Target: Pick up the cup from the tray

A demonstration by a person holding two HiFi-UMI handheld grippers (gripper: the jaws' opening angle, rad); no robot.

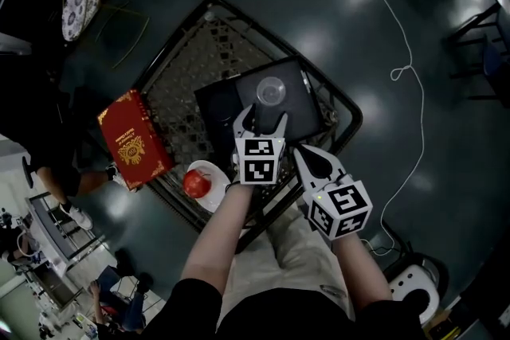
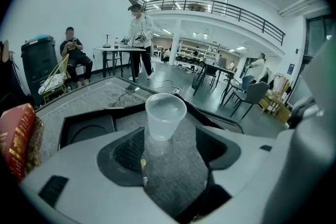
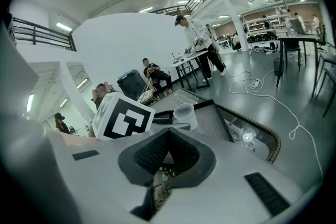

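Observation:
A clear plastic cup (image 1: 271, 91) stands upright on a black tray (image 1: 307, 103) on a wicker-topped table. My left gripper (image 1: 261, 119) is just short of the cup, pointing at it, with its jaws open. In the left gripper view the cup (image 2: 165, 115) stands on the tray (image 2: 89, 128) just beyond the fingertips of that gripper (image 2: 168, 147), and no pad touches it. My right gripper (image 1: 303, 151) hangs to the right and nearer me, its jaws (image 3: 168, 139) shut on nothing. From there I see the cup (image 3: 185, 115) behind the left gripper's marker cube (image 3: 123, 123).
A red box (image 1: 134, 138) lies on the table's left side, and a red apple (image 1: 197, 183) sits on a white plate (image 1: 213, 170) at the near edge. A white cable (image 1: 398, 52) runs over the floor. A person stands at a far table (image 2: 139, 29); another sits (image 2: 73, 55).

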